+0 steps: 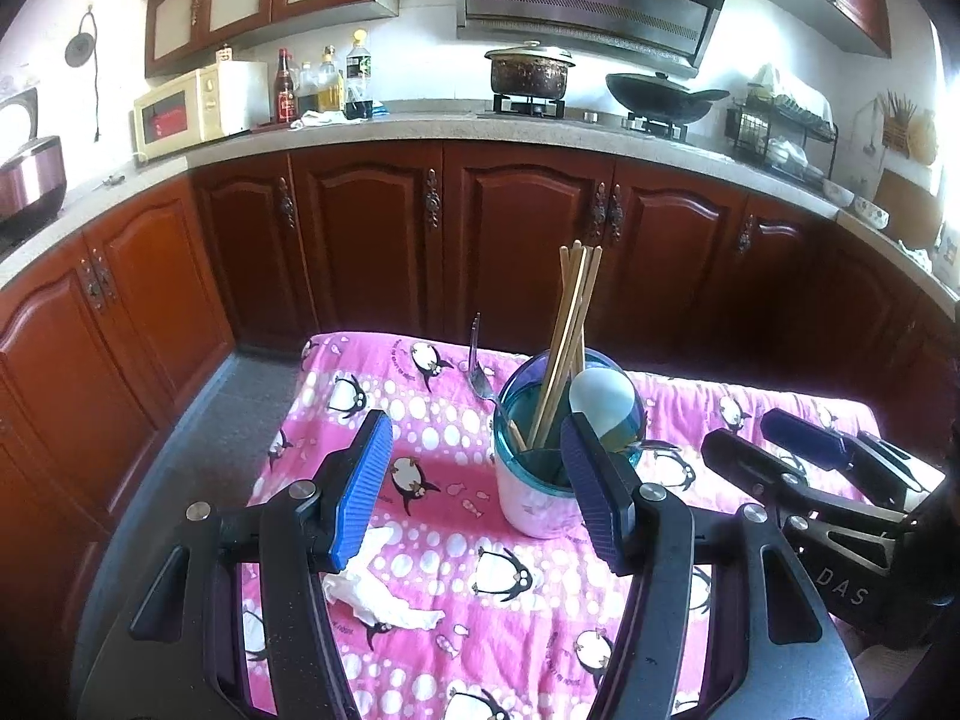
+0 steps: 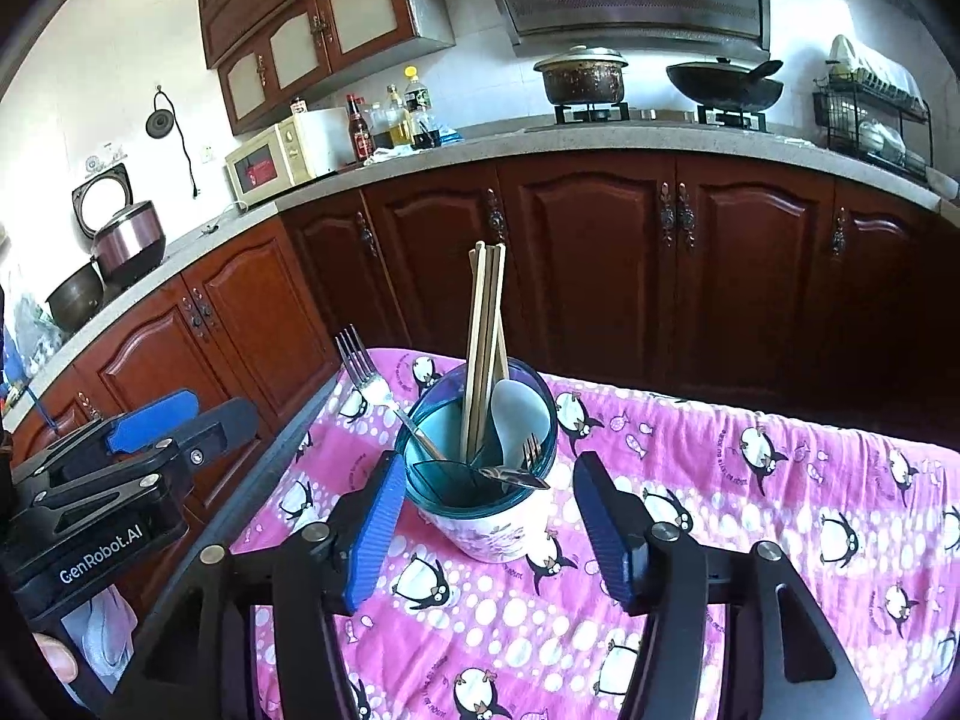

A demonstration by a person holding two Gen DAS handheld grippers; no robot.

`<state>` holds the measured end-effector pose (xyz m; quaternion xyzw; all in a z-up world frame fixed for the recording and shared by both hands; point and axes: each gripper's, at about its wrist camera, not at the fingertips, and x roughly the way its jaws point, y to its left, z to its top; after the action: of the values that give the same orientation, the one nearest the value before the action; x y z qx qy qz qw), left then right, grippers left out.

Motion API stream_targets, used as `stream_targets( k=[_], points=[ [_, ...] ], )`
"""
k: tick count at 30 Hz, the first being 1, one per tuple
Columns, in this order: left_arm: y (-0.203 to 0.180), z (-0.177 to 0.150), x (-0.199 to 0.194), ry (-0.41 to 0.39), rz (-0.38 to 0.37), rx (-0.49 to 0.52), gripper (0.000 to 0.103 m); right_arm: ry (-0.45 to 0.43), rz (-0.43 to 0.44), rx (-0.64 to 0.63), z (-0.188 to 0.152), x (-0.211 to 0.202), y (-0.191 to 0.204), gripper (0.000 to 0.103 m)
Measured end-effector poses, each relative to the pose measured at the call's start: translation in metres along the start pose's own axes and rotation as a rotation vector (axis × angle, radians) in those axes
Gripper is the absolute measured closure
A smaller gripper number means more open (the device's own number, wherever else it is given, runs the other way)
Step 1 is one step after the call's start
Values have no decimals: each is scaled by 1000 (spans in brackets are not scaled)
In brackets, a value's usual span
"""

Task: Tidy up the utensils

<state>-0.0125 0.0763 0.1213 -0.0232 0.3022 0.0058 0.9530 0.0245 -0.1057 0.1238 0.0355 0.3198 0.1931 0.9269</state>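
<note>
- Standing upright on the bench (image 1: 600, 630), toward the middle of its far edge, is the utensil holder (image 2: 480, 516), a round cup with a white flowered body and a blue-green see-through rim.
- Bench cover: a pink cloth (image 2: 750, 480) printed with penguins and white bubbles, draped over the far edge.
- Contents of the holder: a bundle of wooden chopsticks (image 2: 486, 330) rising well above the rim; a pale spoon (image 2: 516, 414) leaning on the right inner wall; a fork (image 2: 366, 372) leaning out over the left rim, tines up; a second fork (image 2: 528, 456) lying low inside, tines toward the right wall.
- Left gripper (image 1: 480, 480): jaws stand wide apart and grip nothing. In the left wrist view its right blue pad overlaps the holder's right side; whether it touches cannot be told. The left pad is well clear of the holder.
- Right gripper (image 2: 486, 534): jaws stand apart, one pad on either side of the holder. The left pad lies just beside the cup wall, the right pad apart from it; the pads do not press on the holder.
- Crumpled white tissue (image 1: 384, 594): lies on the cloth near the left edge of the bench, below the left gripper's left pad.
- Background: dark wood cabinets (image 1: 372, 240) under a kitchen counter.
</note>
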Motion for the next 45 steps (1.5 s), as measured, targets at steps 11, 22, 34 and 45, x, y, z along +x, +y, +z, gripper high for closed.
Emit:
stream_targets(
  k=[11, 22, 34, 45],
  points=[
    [2, -2, -14, -36, 30, -2, 44, -10, -17, -19, -3, -11, 11, 44],
    [2, -5, -17, -43, 38, -2, 44, -5, -21, -22, -4, -12, 12, 44],
    [2, -5, -18, -41, 38, -2, 45, 5, -25, -21, -6, -11, 12, 44],
    [3, -7, -19, -37, 37, -4, 44, 14, -28, -23, -7, -8, 12, 43]
  ],
)
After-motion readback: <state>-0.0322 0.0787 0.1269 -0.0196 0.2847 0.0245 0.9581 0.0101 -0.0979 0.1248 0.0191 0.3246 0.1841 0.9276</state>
